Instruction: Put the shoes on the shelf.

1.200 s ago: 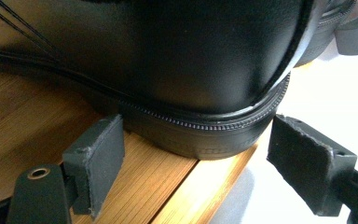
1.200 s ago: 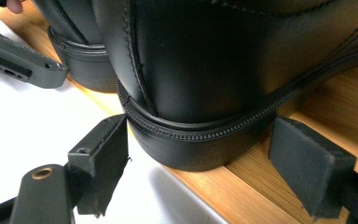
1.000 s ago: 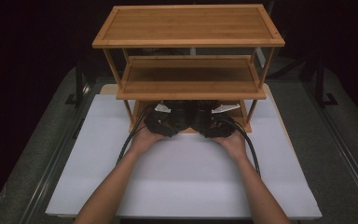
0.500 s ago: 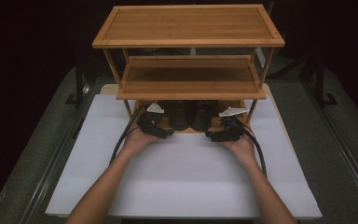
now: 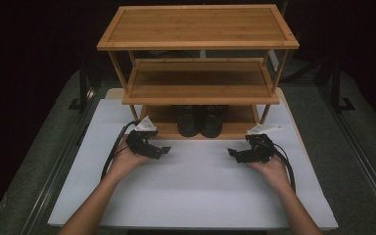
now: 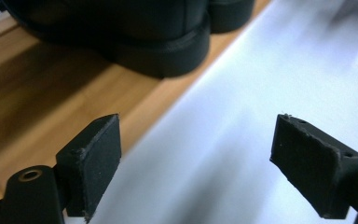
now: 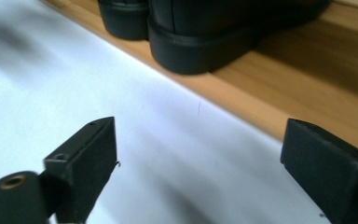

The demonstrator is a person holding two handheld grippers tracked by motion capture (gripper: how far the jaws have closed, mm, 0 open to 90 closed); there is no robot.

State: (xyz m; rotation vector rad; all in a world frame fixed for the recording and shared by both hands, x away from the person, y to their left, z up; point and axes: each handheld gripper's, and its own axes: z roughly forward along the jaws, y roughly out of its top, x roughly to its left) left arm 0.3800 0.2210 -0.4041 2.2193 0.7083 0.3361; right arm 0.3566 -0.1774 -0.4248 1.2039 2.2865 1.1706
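Over the white mat [image 5: 191,191], left gripper [image 5: 162,150] and right gripper [image 5: 231,152] hung apart, pair of black leather shoes [image 5: 200,120] on bamboo rack's bottom shelf [image 5: 235,128] | left gripper view: jaws wide, empty, heel [image 6: 158,51] ahead | right gripper view: jaws just opened wider, empty, heel [image 7: 200,46] beyond.

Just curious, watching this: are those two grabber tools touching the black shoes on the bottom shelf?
Apart. The high view shows the left gripper and right gripper over the white mat, away from the shoes.
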